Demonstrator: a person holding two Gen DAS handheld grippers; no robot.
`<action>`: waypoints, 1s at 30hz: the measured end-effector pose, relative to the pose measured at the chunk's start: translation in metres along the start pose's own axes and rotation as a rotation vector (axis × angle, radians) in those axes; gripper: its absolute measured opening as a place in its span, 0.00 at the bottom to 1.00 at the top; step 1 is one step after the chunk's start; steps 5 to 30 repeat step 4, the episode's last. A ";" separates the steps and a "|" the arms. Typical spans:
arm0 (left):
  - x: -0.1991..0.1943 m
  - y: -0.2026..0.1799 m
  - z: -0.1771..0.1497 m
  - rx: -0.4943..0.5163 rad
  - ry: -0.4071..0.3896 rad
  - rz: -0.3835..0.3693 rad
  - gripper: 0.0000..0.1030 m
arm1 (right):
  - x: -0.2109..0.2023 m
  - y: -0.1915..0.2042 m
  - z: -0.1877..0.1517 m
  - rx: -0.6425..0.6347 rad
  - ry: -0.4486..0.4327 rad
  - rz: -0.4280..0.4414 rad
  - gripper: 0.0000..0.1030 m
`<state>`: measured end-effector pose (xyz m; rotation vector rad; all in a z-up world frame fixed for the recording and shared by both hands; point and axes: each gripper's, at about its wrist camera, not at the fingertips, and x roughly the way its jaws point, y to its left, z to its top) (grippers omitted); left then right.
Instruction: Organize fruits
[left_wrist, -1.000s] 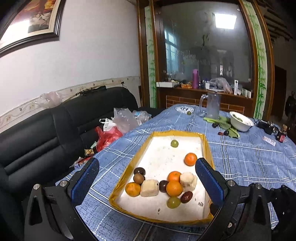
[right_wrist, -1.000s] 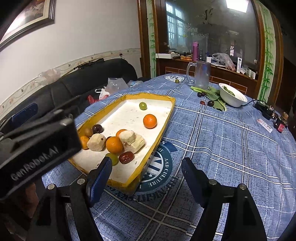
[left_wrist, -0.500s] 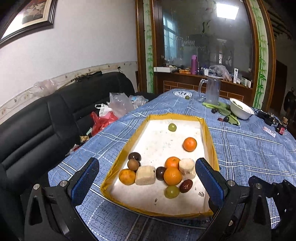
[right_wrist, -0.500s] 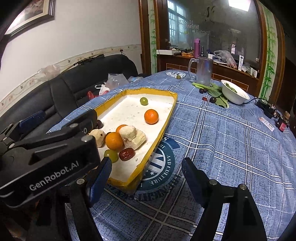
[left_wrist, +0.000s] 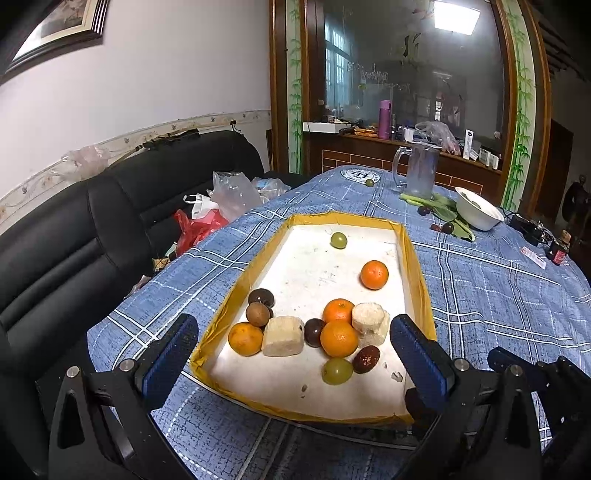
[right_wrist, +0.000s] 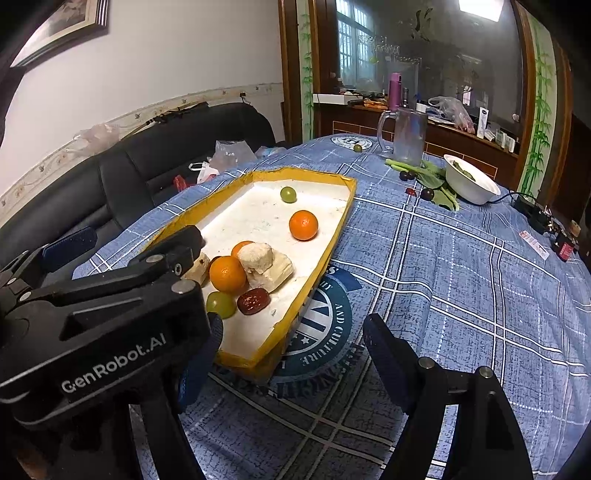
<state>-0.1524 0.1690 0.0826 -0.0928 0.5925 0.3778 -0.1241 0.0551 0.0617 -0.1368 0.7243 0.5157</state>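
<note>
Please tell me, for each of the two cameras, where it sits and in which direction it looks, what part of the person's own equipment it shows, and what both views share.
Left wrist: sits on the left gripper, looks forward and down along the yellow-rimmed tray of fruit; its two blue-padded fingers show, spread open and empty.
Right wrist: sits on the right gripper, beside the tray's right edge, looks forward and down across the blue plaid tablecloth; its open fingers and the left gripper's black body show.
Shared: tray, oranges, white bowl, clear pitcher.

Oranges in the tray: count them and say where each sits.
4. One alone toward the far right; two touching mid-cluster; one at the cluster's left end. More could be hidden, though none appears to be.
</note>
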 end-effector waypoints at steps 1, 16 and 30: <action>0.000 0.000 0.000 0.000 0.003 -0.006 1.00 | 0.000 0.001 0.000 -0.002 0.001 0.000 0.80; 0.002 -0.001 0.000 -0.001 0.020 -0.032 1.00 | 0.001 0.001 0.000 -0.004 0.004 -0.002 0.80; 0.002 -0.001 0.000 -0.001 0.020 -0.032 1.00 | 0.001 0.001 0.000 -0.004 0.004 -0.002 0.80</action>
